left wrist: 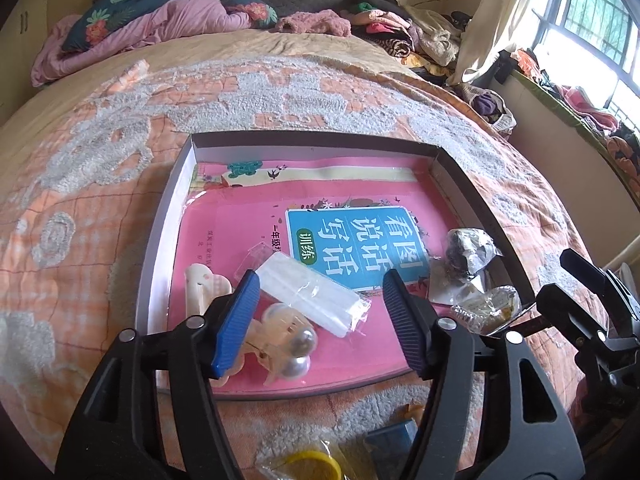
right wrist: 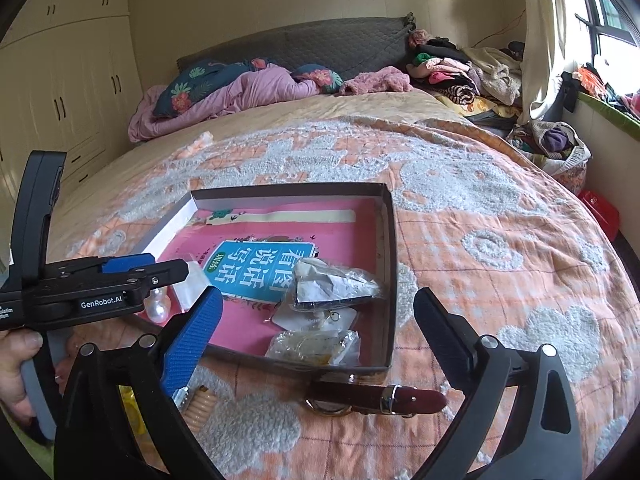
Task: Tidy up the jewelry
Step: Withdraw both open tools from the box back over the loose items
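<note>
A shallow box lies on the bed with a pink book in it. On the book lie a clear white packet, a pearl hair clip, a cream clip and several small jewelry bags. My left gripper is open and empty, just above the white packet and pearl clip. My right gripper is open and empty over the box's near right corner. A dark red watch strap lies in front of the box.
The bed has an orange and grey blanket. A yellow ring in a bag, a blue item and a beige coil hair tie lie before the box. Pillows and piled clothes are at the far end.
</note>
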